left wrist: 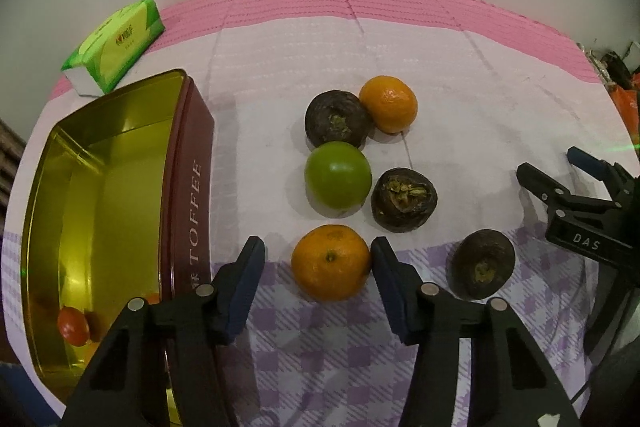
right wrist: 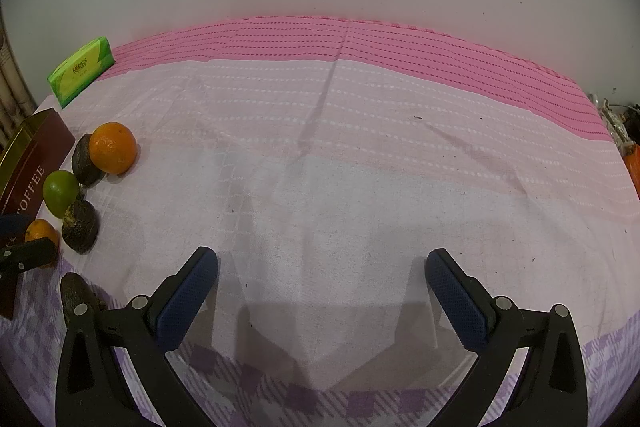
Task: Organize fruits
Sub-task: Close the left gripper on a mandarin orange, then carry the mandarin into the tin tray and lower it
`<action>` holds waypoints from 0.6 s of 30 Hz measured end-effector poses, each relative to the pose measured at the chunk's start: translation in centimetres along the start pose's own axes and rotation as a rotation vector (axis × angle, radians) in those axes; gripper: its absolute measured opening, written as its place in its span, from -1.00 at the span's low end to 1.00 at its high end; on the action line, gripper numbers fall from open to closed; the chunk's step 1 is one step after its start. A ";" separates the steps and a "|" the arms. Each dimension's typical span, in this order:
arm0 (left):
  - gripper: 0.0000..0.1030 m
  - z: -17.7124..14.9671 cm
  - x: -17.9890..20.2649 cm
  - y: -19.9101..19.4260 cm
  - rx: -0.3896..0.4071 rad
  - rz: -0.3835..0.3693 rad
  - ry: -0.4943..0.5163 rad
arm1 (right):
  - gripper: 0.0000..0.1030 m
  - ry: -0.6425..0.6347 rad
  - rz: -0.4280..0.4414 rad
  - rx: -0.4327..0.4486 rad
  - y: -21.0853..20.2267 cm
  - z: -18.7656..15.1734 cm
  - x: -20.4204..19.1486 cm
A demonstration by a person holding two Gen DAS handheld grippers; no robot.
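My left gripper (left wrist: 318, 253) is open, its jaws either side of a near orange (left wrist: 330, 261), the right pad touching it. Behind it lie a green fruit (left wrist: 337, 179), two dark brown fruits (left wrist: 336, 117) (left wrist: 403, 199) and a far orange (left wrist: 389, 103); a third dark fruit (left wrist: 485, 263) lies to the right. The open toffee tin (left wrist: 188, 171) stands on the left with a small red fruit (left wrist: 73, 325) inside. My right gripper (right wrist: 322, 265) is open and empty over bare cloth; it also shows in the left wrist view (left wrist: 550, 167). The fruits sit at its far left (right wrist: 113, 147).
A green tissue pack (left wrist: 116, 45) lies behind the tin near the wall. The pink and purple checked cloth (right wrist: 360, 167) covers the table. Clutter sits past the table's right edge (left wrist: 624, 83).
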State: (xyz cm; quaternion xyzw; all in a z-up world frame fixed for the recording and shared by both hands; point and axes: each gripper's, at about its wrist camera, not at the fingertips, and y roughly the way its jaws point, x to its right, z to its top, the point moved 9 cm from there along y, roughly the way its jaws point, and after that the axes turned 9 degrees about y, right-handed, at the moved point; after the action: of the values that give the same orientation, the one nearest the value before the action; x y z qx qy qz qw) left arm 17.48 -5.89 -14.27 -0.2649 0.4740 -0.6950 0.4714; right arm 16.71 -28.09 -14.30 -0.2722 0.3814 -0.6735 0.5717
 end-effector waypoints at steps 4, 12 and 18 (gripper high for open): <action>-0.18 0.1 0.6 0.2 -0.006 -0.015 0.016 | 1.00 0.000 0.000 0.000 0.0 0.0 0.0; -0.29 -0.1 0.6 0.9 -0.011 -0.034 -0.001 | 1.00 0.000 0.000 0.000 0.0 0.0 0.0; -0.32 -0.2 0.7 0.7 -0.009 -0.030 0.006 | 1.00 0.000 0.000 0.000 0.0 0.0 0.0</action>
State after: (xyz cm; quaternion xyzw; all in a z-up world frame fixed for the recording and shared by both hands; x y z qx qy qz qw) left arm 17.31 -6.48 -15.08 -0.2719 0.4747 -0.7005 0.4583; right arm 16.70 -28.09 -14.31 -0.2721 0.3815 -0.6735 0.5717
